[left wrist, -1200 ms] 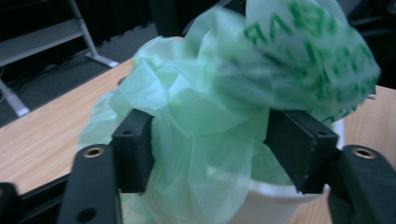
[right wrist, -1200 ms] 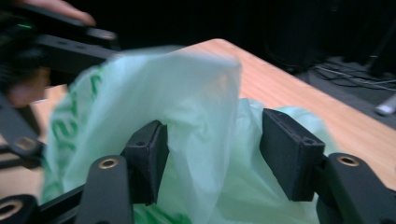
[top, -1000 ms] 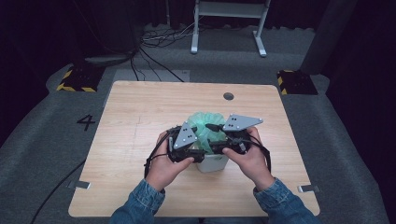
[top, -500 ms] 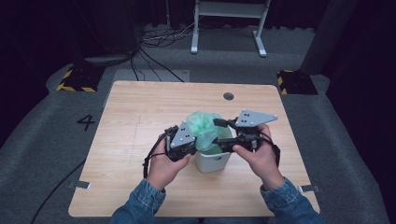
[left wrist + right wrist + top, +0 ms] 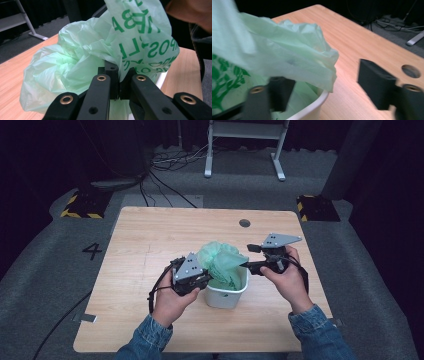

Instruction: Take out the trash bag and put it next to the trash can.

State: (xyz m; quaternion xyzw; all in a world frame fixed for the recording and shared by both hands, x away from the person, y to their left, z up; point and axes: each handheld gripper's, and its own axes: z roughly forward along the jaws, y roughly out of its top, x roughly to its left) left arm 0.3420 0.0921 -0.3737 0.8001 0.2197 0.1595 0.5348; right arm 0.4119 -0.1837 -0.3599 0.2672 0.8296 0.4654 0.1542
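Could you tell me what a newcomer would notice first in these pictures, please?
A crumpled pale green bag with green print billows out of a small white bin at the middle of the wooden table. The left gripper is clamped on a fold of it, while the right gripper stands open at the bin's right rim, its jaws having just been closing.

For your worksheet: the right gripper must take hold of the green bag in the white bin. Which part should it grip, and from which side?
Probably the loose crumpled edge of the green bag overhanging the white bin rim. Bring the right gripper in level from the bin's right, one jaw on each side of that thin flap. The left gripper already pinches the opposite side, so this spreads the mouth.
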